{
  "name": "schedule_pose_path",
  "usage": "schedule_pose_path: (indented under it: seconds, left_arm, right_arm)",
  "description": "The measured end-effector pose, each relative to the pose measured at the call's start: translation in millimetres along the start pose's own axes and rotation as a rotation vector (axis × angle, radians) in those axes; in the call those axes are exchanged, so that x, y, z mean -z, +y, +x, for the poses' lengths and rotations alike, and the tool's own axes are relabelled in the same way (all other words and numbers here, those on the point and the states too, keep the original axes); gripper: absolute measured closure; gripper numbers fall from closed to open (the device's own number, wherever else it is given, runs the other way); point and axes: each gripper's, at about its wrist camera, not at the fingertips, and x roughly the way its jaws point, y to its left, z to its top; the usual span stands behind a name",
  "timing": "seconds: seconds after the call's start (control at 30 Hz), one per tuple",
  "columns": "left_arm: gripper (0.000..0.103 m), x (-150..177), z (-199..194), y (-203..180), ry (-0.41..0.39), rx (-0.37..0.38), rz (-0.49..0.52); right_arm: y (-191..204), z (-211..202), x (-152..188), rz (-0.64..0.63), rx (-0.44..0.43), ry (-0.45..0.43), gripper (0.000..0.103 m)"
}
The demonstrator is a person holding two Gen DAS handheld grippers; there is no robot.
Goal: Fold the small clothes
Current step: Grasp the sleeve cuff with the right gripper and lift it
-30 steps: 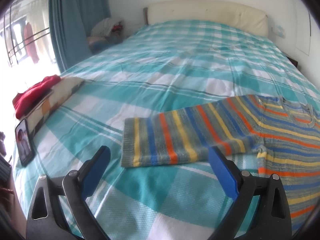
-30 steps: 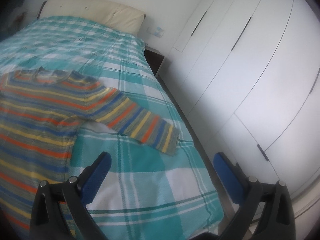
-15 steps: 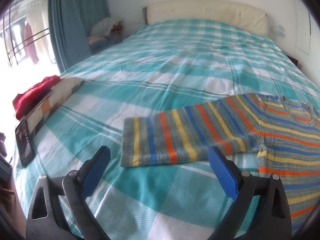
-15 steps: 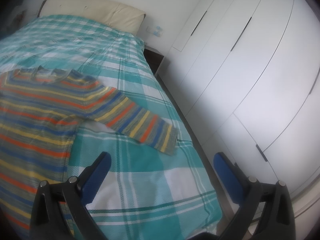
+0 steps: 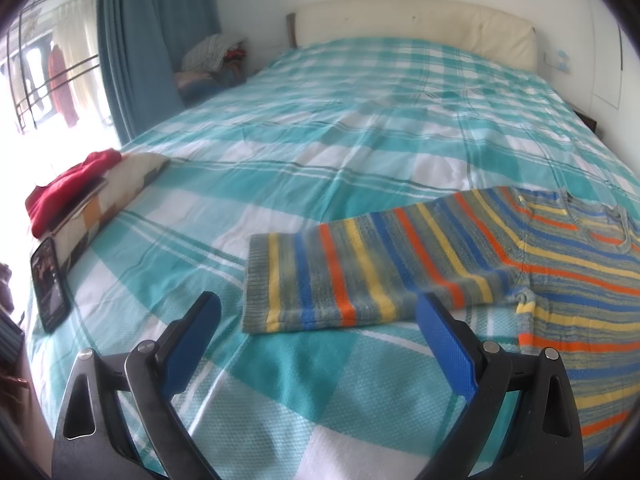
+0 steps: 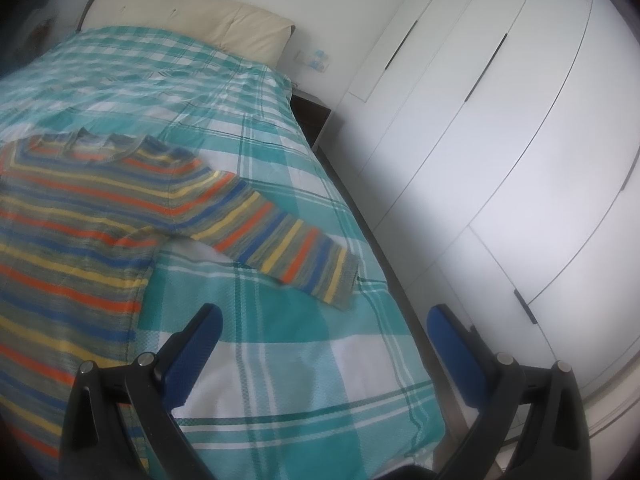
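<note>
A small striped sweater [image 5: 560, 264] in grey, orange, yellow and blue lies flat on the teal plaid bed [image 5: 340, 128]. Its one sleeve [image 5: 352, 276] stretches left in the left wrist view, its cuff just ahead of my open, empty left gripper [image 5: 316, 312]. In the right wrist view the sweater [image 6: 72, 220] lies at the left and its other sleeve [image 6: 280, 244] reaches toward the bed's right edge. My right gripper [image 6: 320, 324] is open and empty, above the bedcover just short of that cuff.
A red garment [image 5: 68, 188] on a patterned folded cloth [image 5: 116, 196] and a phone [image 5: 50, 284] lie at the bed's left edge. White wardrobe doors [image 6: 500, 140] stand close along the bed's right side. A clothes pile [image 5: 212, 60] sits by the curtain [image 5: 152, 40].
Both grippers have drifted only slightly; the sleeves sit a touch nearer in each view. Nothing was taken hold of.
</note>
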Motion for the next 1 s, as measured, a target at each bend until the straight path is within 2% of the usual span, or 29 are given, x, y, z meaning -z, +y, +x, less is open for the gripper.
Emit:
schedule_pose_path:
  seconds: [0.5, 0.63, 0.7, 0.8, 0.87, 0.93, 1.0]
  left_arm:
    - [0.004, -2, 0, 0, 0.001, 0.001, 0.001]
    - [0.004, 3, 2, 0, 0.014, 0.004, 0.008]
    - [0.004, 4, 1, 1, 0.037, 0.025, 0.006]
    - [0.004, 1, -14, 9, 0.055, 0.074, -0.024]
    - [0.004, -1, -31, 17, 0.064, 0.134, -0.073]
    - [0.004, 0, -46, 25, 0.077, 0.202, -0.125]
    - [0.002, 10, -60, 30, 0.071, 0.254, -0.169]
  right_arm:
    - [3, 3, 2, -0.004, -0.018, 0.009, 0.002]
    - [3, 15, 3, 0.009, -0.117, 0.002, 0.002]
    - [-9, 34, -1, 0.025, -0.234, 0.01, 0.002]
    - [-56, 64, -16, 0.16, -0.351, -0.013, 0.002]
    - [-104, 96, -25, 0.344, -0.454, -0.009, 0.002]
    - [-138, 135, -28, 0.512, -0.539, 0.055, 0.002]
    - [-158, 186, -20, 0.678, -0.617, 0.18, 0.002]
